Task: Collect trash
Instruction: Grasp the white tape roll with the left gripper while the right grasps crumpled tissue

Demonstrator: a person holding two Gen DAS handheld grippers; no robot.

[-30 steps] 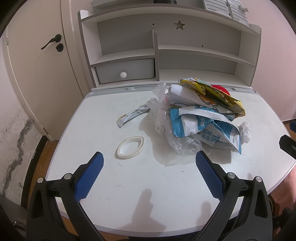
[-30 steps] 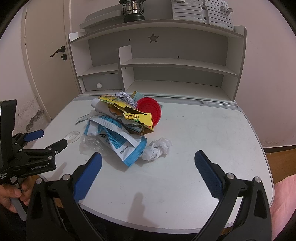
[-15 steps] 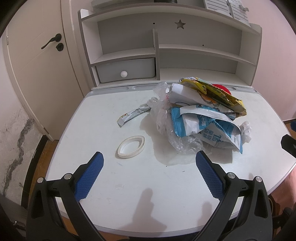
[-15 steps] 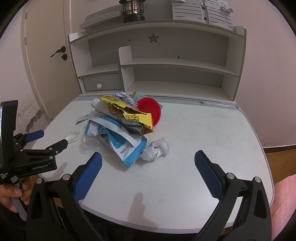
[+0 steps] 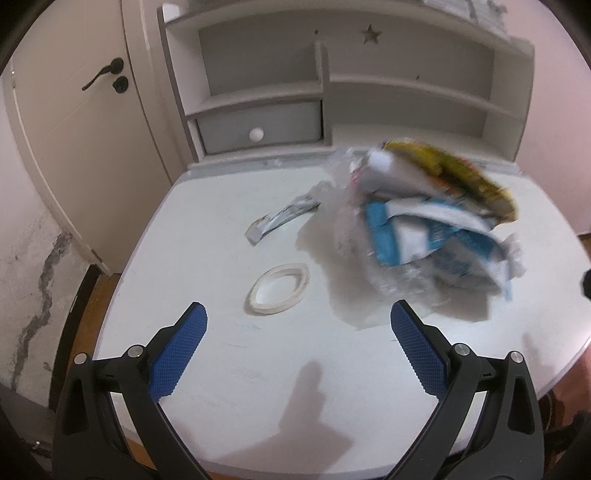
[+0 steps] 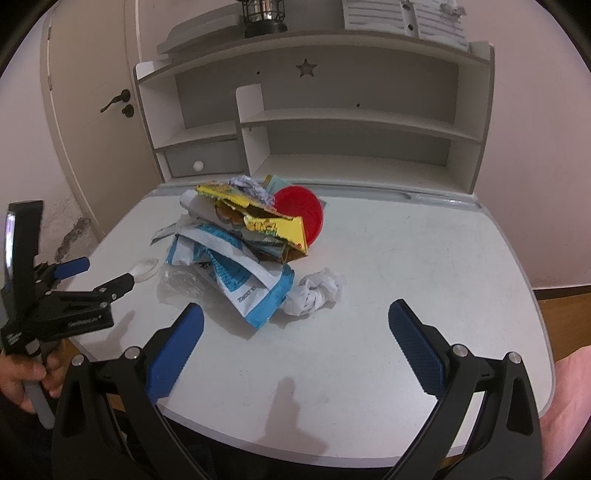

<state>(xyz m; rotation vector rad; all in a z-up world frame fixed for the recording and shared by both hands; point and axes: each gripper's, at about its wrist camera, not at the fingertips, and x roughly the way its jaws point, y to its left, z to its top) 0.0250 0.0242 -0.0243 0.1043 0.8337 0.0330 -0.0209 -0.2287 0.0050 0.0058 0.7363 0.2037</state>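
Note:
A heap of trash lies on the white desk (image 6: 424, 258): a yellow snack wrapper (image 6: 255, 219), a blue and white packet (image 6: 243, 280), clear plastic (image 5: 354, 229), a crumpled paper ball (image 6: 319, 290) and a red lid (image 6: 301, 214). A small sachet (image 5: 282, 218) and a white tape ring (image 5: 277, 291) lie left of the heap. My left gripper (image 5: 297, 350) is open and empty, above the desk's front left, short of the ring. My right gripper (image 6: 295, 347) is open and empty, in front of the paper ball. The left gripper also shows in the right wrist view (image 6: 88, 282).
A shelf unit (image 6: 332, 122) with a small drawer (image 5: 258, 127) stands at the back of the desk. A lantern (image 6: 264, 14) sits on its top. A door (image 5: 74, 110) is at the left, beyond the desk's edge.
The left gripper has moved a little forward and turned, so the heap looks blurred and nearer. The right gripper has barely moved. The trash lies as before.

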